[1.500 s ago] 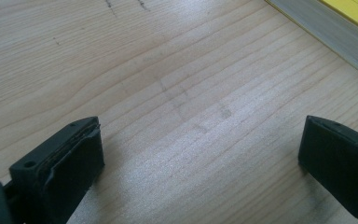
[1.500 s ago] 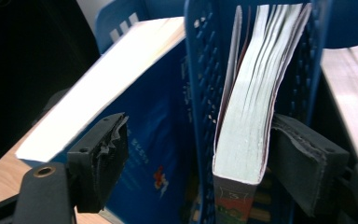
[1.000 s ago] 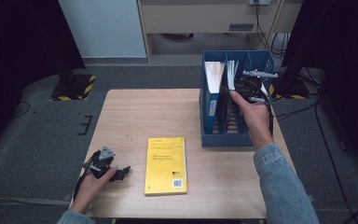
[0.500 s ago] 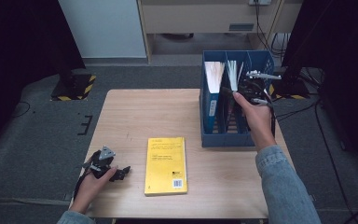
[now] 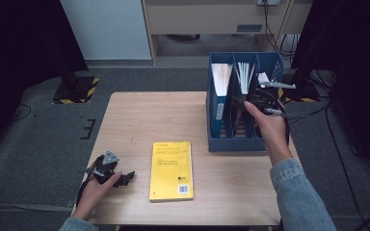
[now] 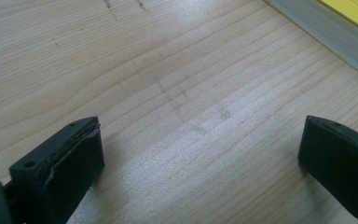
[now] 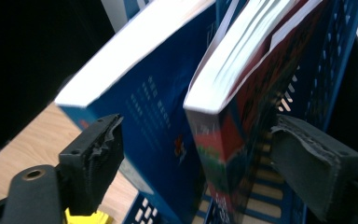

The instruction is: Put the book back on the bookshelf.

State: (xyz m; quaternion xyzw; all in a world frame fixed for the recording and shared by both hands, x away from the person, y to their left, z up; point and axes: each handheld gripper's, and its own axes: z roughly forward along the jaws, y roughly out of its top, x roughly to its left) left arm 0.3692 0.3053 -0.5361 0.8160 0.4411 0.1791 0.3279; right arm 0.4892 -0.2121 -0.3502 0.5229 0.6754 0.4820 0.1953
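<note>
The wooden surface (image 5: 144, 120) carries everything, a pale rectangle with grey floor around it. On its far right part stands the blue file rack (image 5: 236, 142), a slotted organiser divided into upright compartments. In the leftmost compartment a thick blue-covered book (image 5: 220, 91) stands on edge with its white page block facing up. The next compartment holds the red-and-blue paperback (image 5: 244, 77), also upright; in the right gripper view this paperback (image 7: 223, 126) leans slightly, its pages fanning a little at the top, just beside the blue-covered book (image 7: 154, 107).

Nearer the person, around the middle of the surface, a yellow book (image 5: 171, 170) lies flat, cover up, well apart from the rack.

The right tongs (image 5: 262, 98) are held by the right hand (image 5: 270, 130) above the rack's right side. Their jaws have just been opening and now stand apart: in the right gripper view the right tongs (image 7: 196, 154) straddle the paperback's lower corner, with a gap showing between each worn pad and the cover, so nothing is gripped.

The left tongs (image 5: 120, 177) rest low at the near left corner of the surface in the left hand (image 5: 94, 190), just left of the yellow book. In the left gripper view the left tongs (image 6: 200, 154) are wide apart with bare wood between them, and the yellow book (image 6: 354, 14) shows its edge at the upper right.
</note>
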